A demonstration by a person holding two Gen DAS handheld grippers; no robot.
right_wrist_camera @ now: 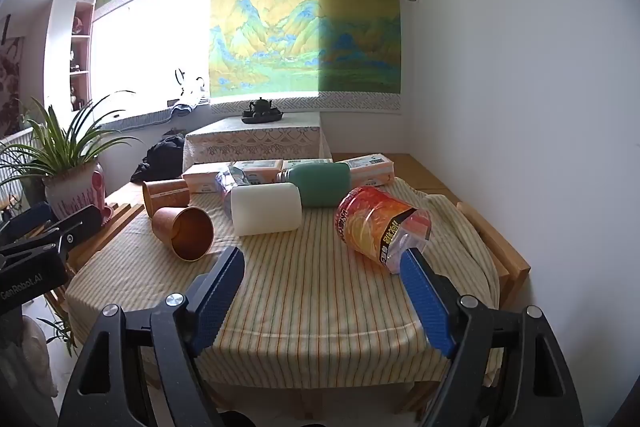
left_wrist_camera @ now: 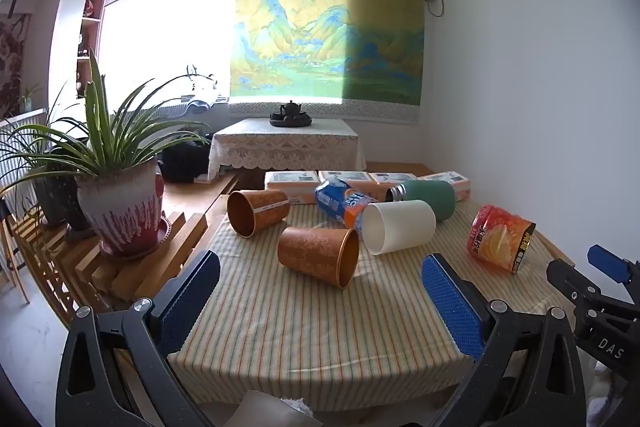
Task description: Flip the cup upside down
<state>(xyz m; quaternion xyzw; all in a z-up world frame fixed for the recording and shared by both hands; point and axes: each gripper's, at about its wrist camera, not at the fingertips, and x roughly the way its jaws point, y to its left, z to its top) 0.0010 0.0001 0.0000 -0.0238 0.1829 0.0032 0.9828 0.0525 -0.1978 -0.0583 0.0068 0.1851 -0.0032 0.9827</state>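
Observation:
Several cups lie on their sides on the striped tablecloth (left_wrist_camera: 280,311). A near brown patterned cup (left_wrist_camera: 318,255) lies with its mouth to the right; it also shows in the right wrist view (right_wrist_camera: 182,231). A second brown cup (left_wrist_camera: 258,211) lies behind it, mouth to the left. A white cup (left_wrist_camera: 400,225) lies at the centre, and shows in the right wrist view (right_wrist_camera: 266,209). My left gripper (left_wrist_camera: 320,301) is open and empty, in front of the near brown cup. My right gripper (right_wrist_camera: 322,291) is open and empty, near the table's front.
A green bottle (left_wrist_camera: 428,197), a blue-orange can (left_wrist_camera: 340,203) and a red-orange tub (left_wrist_camera: 500,237) also lie on the cloth. Tissue packs (left_wrist_camera: 292,183) line the back edge. A potted plant (left_wrist_camera: 120,211) stands on wooden slats at the left. A white wall is at the right.

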